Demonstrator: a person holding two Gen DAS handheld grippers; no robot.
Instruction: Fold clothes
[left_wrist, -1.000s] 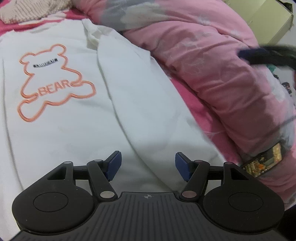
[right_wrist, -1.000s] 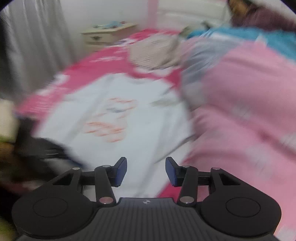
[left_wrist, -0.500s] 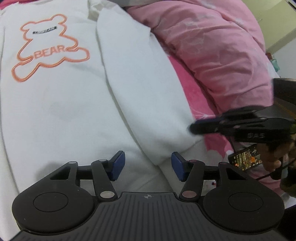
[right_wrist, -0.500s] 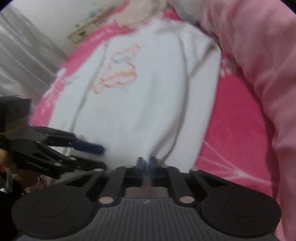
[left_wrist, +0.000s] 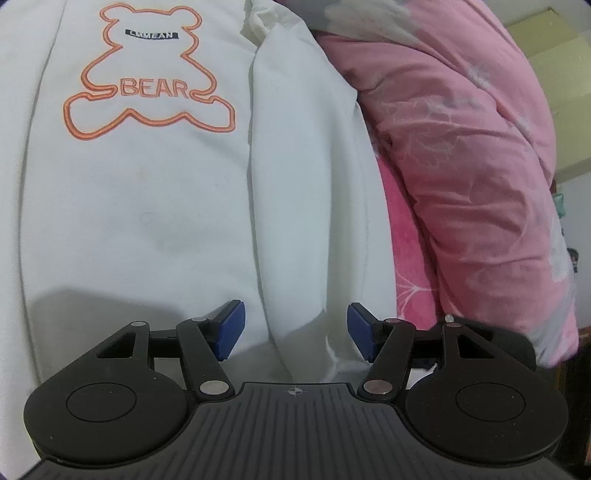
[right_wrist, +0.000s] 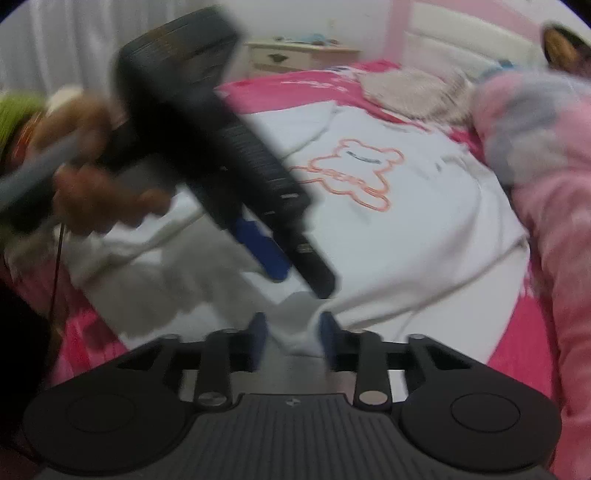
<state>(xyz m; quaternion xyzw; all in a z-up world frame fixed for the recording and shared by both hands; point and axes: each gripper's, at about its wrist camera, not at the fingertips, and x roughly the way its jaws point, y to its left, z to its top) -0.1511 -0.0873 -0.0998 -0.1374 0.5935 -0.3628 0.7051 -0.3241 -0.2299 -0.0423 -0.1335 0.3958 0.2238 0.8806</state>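
A white sweatshirt (left_wrist: 147, 203) with an orange bear outline and the word BEAR (left_wrist: 153, 88) lies flat on the bed, and its right sleeve (left_wrist: 306, 184) is folded lengthwise along the body. My left gripper (left_wrist: 295, 328) hovers over the sleeve's lower end. Its jaws are opening, and its blue pads (left_wrist: 231, 328) touch nothing. In the right wrist view the left gripper (right_wrist: 303, 280) crosses the picture, held by a hand (right_wrist: 92, 184). Just below it, my right gripper (right_wrist: 292, 339) has its jaws opening, with a bunched bit of the white cloth (right_wrist: 297, 317) between the pads.
A bulky pink quilt (left_wrist: 461, 166) lies against the sweatshirt's right side on the pink sheet (right_wrist: 517, 332). A beige knitted garment (right_wrist: 406, 88) lies beyond the collar. A cream bedside cabinet (right_wrist: 295, 55) stands at the far wall beside a grey curtain (right_wrist: 55, 44).
The right gripper has swung down to the sweatshirt's near edge; it was shut half a second ago and its jaws now stand apart around white cloth. The left view has rolled, so the bear is upright.
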